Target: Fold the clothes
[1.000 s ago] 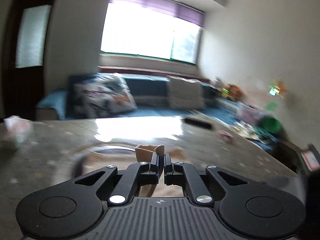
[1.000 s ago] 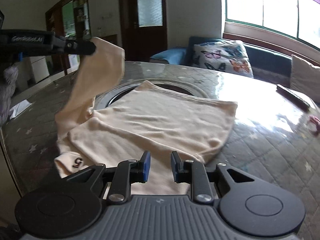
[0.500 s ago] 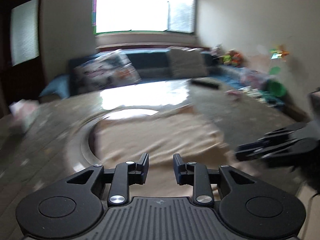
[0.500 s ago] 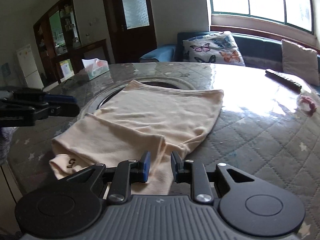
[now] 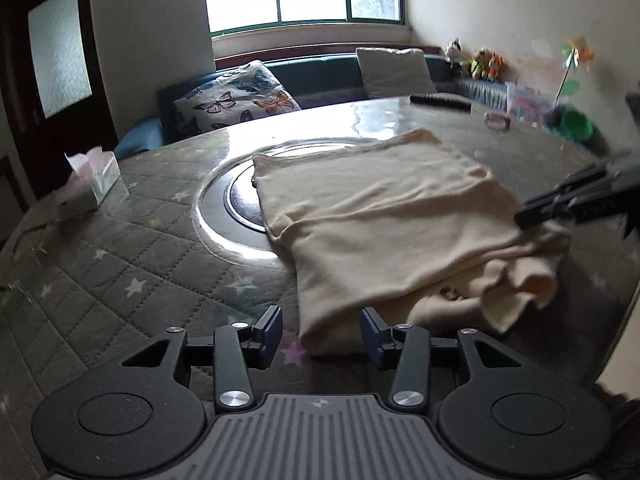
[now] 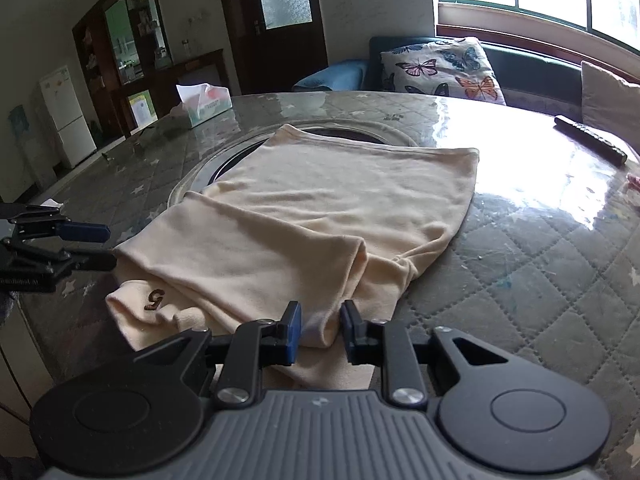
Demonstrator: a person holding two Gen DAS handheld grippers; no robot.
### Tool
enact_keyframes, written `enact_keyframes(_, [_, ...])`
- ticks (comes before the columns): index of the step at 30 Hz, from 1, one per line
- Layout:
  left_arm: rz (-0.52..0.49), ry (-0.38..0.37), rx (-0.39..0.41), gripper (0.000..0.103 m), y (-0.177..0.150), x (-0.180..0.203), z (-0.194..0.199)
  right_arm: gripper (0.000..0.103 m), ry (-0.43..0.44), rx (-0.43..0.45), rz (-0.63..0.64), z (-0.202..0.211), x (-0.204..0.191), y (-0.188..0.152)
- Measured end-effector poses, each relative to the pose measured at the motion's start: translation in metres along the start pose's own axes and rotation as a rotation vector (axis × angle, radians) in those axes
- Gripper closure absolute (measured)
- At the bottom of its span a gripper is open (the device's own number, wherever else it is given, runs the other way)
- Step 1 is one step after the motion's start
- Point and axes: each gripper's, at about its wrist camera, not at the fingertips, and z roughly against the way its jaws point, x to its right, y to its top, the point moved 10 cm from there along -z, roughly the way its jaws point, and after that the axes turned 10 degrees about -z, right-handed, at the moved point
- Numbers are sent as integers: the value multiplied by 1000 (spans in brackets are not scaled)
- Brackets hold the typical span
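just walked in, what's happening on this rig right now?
A person with a handheld gripper in each hand is folding a cream garment on the round table. The garment lies partly folded, one side laid over the body, with bunched cloth at the near edge. The left gripper and the right gripper are both open at that near edge; neither grips the cloth. A tissue box and a remote sit farther back on the table.

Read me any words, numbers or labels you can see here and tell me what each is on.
"5": brown figure on the cream garment, near its folded front corner, seen sideways.
Print on the tissue box: too blurred to read.
White lettering on the left gripper body: too small to read.
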Motion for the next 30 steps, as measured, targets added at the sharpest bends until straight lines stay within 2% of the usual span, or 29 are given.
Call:
enact_keyframes(1, [6, -3, -4, 59, -1, -2, -2, 93, -1, 1, 0, 1, -1, 0])
enact_keyframes(2, [12, -5, -7, 70, -2, -3, -4, 95, -3, 4, -1, 1, -1, 2])
enact_keyframes(3, [17, -5, -6, 77, -2, -4, -5, 97, -6, 9, -3, 3, -1, 3])
enact_keyframes(4, [21, -5, -6, 91, -3, -5, -5, 98, -9, 15, -2, 5, -2, 4])
enact_keyframes(5, [22, -3, -4, 97, -3, -7, -5, 99, -12, 20, -2, 7, -2, 6])
enact_keyframes(10, [0, 17, 20, 99, -2, -11, 5, 99, -1, 51, 4, 28, -8, 13])
enact_keyframes(13, [-7, 13, -2, 99, -7, -13, 3, 94, -2, 17, 2, 25, -6, 4])
enact_keyframes(15, [-5, -4, -17, 95, -10, -13, 3, 92, -30, -15, 8, 18, 1, -6])
enact_keyframes(17, [-8, -10, -10, 94, -9, -16, 7, 90, -32, -15, -10, 18, 7, -8])
enact_keyframes(21, [1, 1, 31, 94, 7, -28, 15, 90, -33, 40, -18, 29, 11, 9])
enact_keyframes(24, [5, 2, 51, 94, 21, -30, 12, 86, -33, 54, -16, 22, 11, 21])
enact_keyframes(30, [-23, -43, 61, 94, 43, -13, -15, 86, -22, 16, -50, -14, 15, 22])
